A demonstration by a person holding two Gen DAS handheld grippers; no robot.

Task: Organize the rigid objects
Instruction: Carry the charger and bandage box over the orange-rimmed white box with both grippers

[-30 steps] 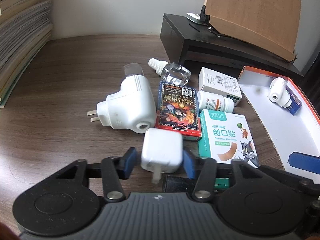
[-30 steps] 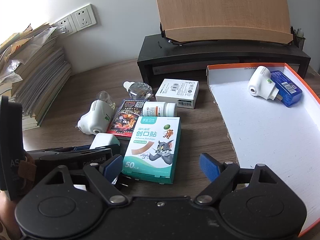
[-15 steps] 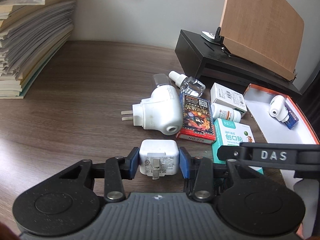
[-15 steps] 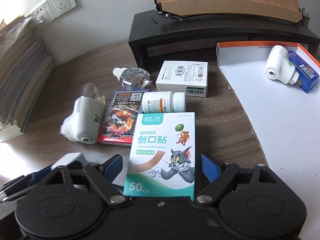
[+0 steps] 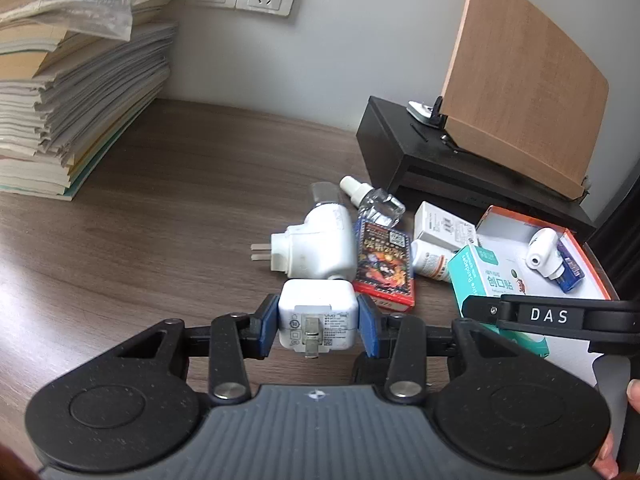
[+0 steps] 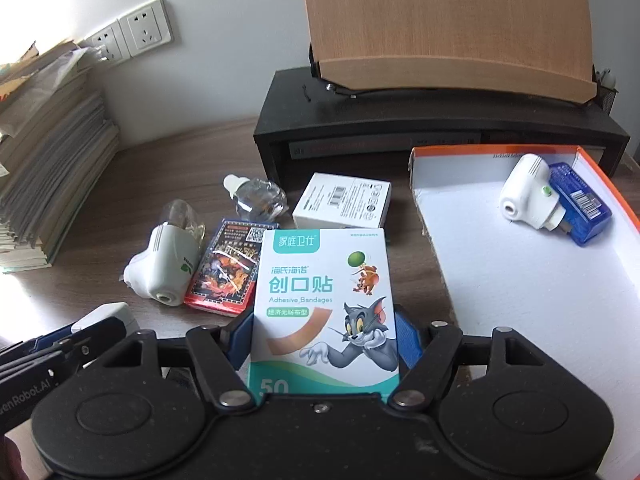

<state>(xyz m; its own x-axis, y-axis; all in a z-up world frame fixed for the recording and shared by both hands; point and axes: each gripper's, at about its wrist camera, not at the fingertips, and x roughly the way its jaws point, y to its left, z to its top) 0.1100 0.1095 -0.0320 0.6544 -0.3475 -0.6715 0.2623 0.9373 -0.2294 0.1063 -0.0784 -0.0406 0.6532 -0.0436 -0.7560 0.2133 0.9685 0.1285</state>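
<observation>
The left gripper (image 5: pixel 318 326) is clamped on a small white square phone charger (image 5: pixel 317 320), with a blue pad pressed on each side and the metal prongs facing the camera. The charger is up off the brown wooden table (image 5: pixel 168 208), so the next good thing is to carry it slowly over to the white cardboard tray with the orange rim (image 6: pixel 516 280) and keep the squeeze firm so it does not slip. The right gripper (image 6: pixel 324 338) has just been closing, and the flat white and green box of cartoon bandages (image 6: pixel 322 300) sits between its blue pads. The pads look like they touch both long sides of the box. It should squeeze gently, because the box is thin card and may bend, and lift it straight up so it does not bump the red pack of cards (image 6: pixel 224 268) just beside it. Both grippers tilt down toward the table, side by side, the left one a little behind. The tray lies to the right and already holds a white plug-in thing (image 6: pixel 528 192) and a blue box (image 6: pixel 580 204), so new things should go on its bare white part.
</observation>
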